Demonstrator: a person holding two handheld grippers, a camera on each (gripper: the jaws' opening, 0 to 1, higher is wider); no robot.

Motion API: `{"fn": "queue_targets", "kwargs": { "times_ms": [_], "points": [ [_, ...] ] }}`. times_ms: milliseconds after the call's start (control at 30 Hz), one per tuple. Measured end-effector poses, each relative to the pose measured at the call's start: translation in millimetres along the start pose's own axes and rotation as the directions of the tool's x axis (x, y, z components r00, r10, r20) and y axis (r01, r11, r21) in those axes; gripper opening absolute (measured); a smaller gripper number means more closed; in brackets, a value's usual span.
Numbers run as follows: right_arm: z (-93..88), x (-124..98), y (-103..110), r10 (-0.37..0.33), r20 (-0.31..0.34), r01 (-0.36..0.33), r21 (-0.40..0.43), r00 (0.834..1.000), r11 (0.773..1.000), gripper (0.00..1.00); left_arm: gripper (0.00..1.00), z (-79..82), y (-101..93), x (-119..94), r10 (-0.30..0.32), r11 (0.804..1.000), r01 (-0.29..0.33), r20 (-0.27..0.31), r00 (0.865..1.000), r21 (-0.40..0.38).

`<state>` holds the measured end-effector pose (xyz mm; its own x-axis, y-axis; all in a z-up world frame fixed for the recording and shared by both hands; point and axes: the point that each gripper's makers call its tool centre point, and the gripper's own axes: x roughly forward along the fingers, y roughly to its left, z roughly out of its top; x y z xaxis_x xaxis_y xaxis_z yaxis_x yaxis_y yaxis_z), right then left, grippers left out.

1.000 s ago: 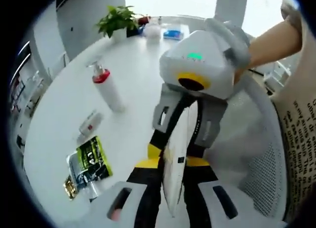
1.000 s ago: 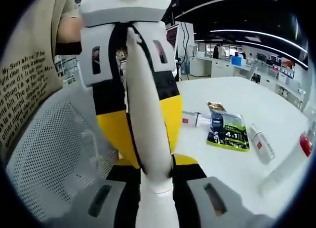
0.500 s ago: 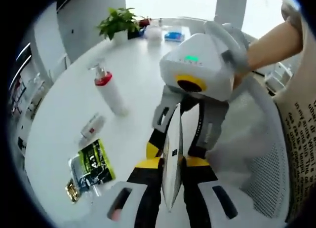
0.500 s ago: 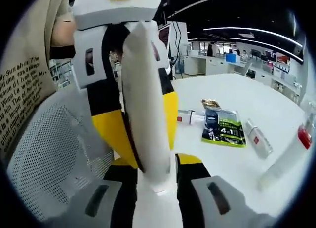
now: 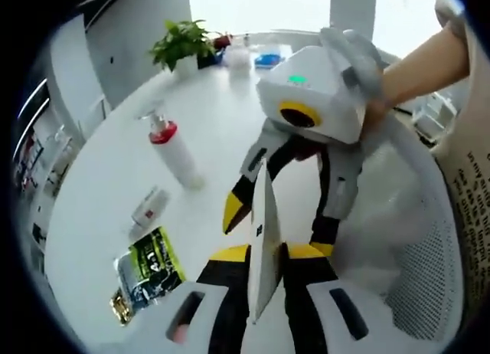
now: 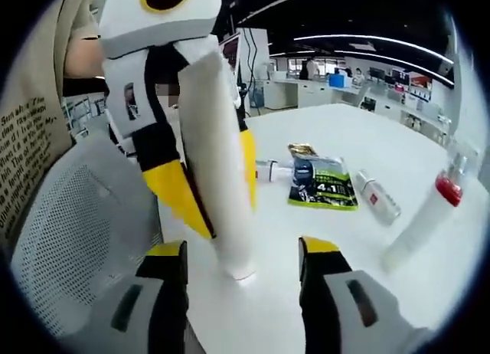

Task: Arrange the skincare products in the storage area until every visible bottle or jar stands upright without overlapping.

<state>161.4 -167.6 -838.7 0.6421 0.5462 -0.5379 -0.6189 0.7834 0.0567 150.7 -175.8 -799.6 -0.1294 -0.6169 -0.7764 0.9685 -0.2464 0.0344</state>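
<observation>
Worktop (image 5: 115,178) smooth glossy white. Tube (image 6: 222,162) matt white plastic. Pump bottle (image 5: 174,151) upper left, white plastic, red collar. Sachet (image 6: 321,187) shiny foil. Chair (image 6: 69,239) lower left, white mesh. Hand-held gripper (image 5: 266,293) glossy white, yellow, black plastic.

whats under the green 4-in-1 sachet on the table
A small white tube pokes out from beneath the glossy green sachet lying flat on the white table. How far the tube reaches underneath is covered.

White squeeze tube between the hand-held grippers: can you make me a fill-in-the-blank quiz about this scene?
1. The white squeeze tube is clamped by the ___ hand-held gripper.
2. The right hand-held gripper has its jaws ___.
3. The white pump bottle with a red collar stands ___ on the white table.
Answers: left; open; upright.
</observation>
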Motion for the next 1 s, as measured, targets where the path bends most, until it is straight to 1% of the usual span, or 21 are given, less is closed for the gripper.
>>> {"fn": "queue_targets", "kwargs": {
  "times_ms": [100, 200, 333, 400, 567, 667, 833, 1000],
  "points": [
    [-3.7, -6.8, -7.7, -0.044, -0.004, 0.044, 0.018, 0.999, 0.999, 0.66, 0.11, 2.9, 4.9, 2.0, -0.001, 1.000, 0.001, 0.008, 1.000, 0.006],
    [-9.4, -13.9, -14.8, -0.087, -0.021, 0.088, 0.040, 0.996, 0.995, 0.74, 0.11, 5.6, 11.2, 4.1, -0.004, 1.000, 0.003, 0.014, 1.000, 0.011],
    [-11.1, -23.2, -20.7, -0.124, -0.014, 0.125, 0.067, 0.992, 0.990, 0.77, 0.11, 10.4, 22.1, 8.0, -0.005, 1.000, 0.005, 0.021, 1.000, 0.019],
    [-13.8, -28.5, -25.5, -0.151, -0.019, 0.152, 0.097, 0.988, 0.984, 0.79, 0.11, 12.8, 27.6, 9.6, -0.001, 1.000, 0.001, 0.023, 1.000, 0.025],
    [-15.7, -41.5, -36.3, -0.207, -0.011, 0.207, 0.134, 0.978, 0.969, 0.85, 0.11, 18.5, 40.6, 13.3, 0.007, 0.999, -0.008, 0.027, 1.000, 0.032],
    [-14.9, -47.7, -39.8, -0.220, -0.005, 0.219, 0.140, 0.975, 0.966, 0.86, 0.11, 22.1, 47.5, 15.8, 0.005, 0.999, -0.006, 0.026, 1.000, 0.039],
    [-20.5, -56.7, -47.0, -0.254, -0.016, 0.253, 0.158, 0.967, 0.954, 0.91, 0.11, 29.8, 58.8, 21.4, 0.000, 0.999, -0.002, 0.034, 0.999, 0.036],
    [-18.9, -63.0, -51.8, -0.278, -0.004, 0.274, 0.179, 0.961, 0.945, 0.91, 0.11, 37.4, 70.8, 27.2, 0.001, 1.000, -0.002, 0.051, 0.999, 0.023]
  ]
}}
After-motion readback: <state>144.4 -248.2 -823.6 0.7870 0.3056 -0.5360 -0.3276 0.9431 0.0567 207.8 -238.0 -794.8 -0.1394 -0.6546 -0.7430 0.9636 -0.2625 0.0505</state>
